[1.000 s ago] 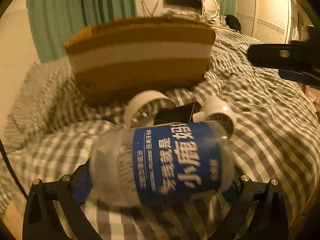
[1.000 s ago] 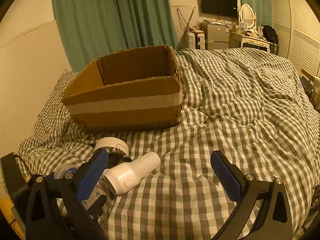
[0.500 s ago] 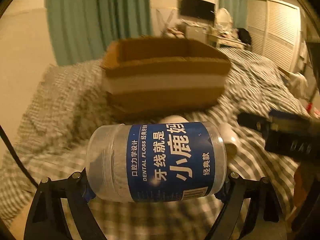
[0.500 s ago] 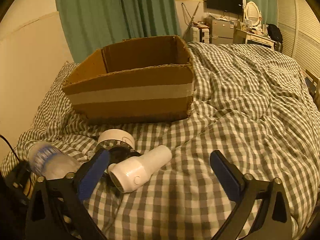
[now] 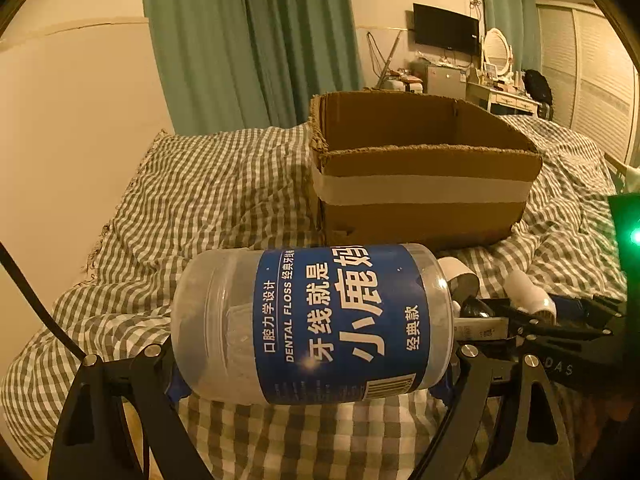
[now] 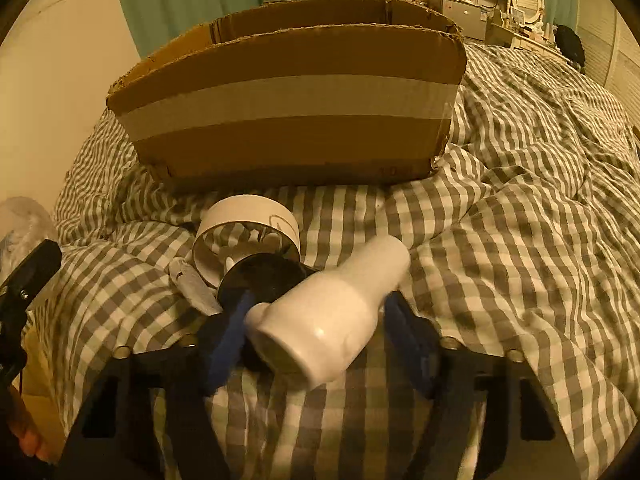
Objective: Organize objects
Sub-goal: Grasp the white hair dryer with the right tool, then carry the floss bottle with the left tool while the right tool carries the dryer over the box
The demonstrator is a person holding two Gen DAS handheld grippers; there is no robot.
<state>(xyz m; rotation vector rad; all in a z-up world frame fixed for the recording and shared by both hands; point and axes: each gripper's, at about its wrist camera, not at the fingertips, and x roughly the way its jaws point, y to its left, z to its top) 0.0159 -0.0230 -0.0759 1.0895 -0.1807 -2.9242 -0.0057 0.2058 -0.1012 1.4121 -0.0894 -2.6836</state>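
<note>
A bed (image 5: 224, 200) covered in a rumpled grey-and-white checked quilt (image 6: 520, 208) is seen against a cream wall (image 5: 72, 128). Green curtains (image 5: 248, 40) are hung behind the bed's far edge. Beyond the far right corner, a black wall-mounted television (image 5: 445, 29) is shown above a cluttered dresser (image 5: 502, 100), on which an oval white mirror (image 5: 497, 52) is stood. White louvred wardrobe doors (image 5: 596, 80) are seen at the right.

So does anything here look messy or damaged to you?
The cardboard box has ragged, torn rims. A white roll, a black item and other bits lie jumbled on the checked bedspread before it. Nothing looks spilled.
</note>
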